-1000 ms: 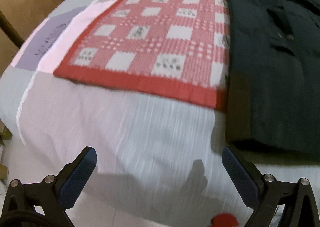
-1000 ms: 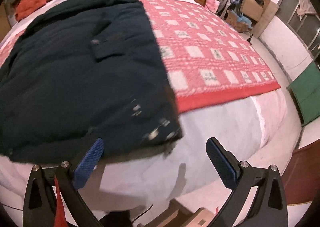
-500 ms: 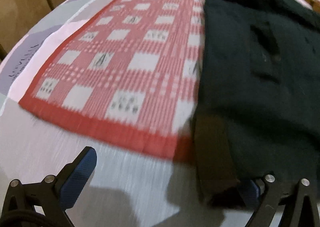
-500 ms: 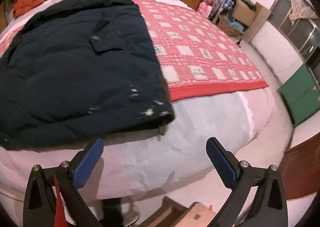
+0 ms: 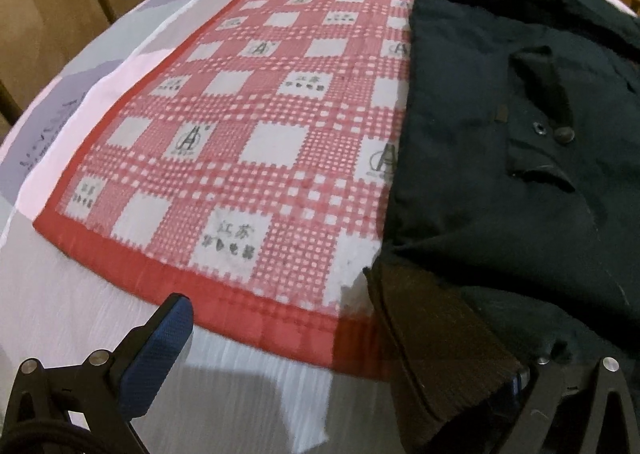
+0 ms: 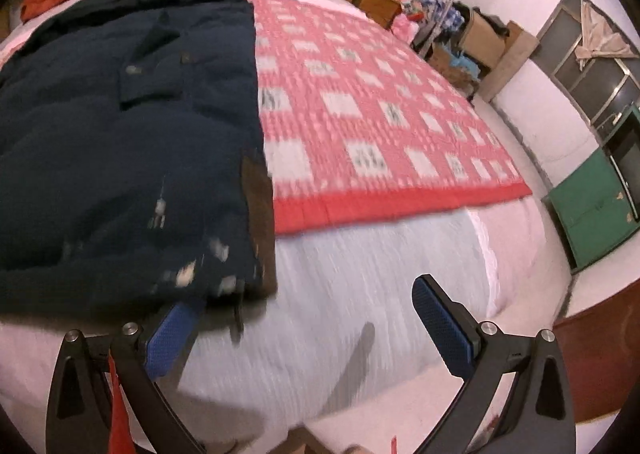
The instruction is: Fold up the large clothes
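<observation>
Both tools [image 5: 352,338] [image 6: 304,318] now nearer, at the coat [image 5: 520,133] hem.

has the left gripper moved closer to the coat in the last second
Yes. The left gripper has advanced toward the dark coat: its near corner, earlier beyond the fingertips, now lies over the right-hand finger, and the red checked blanket looms nearer.
</observation>
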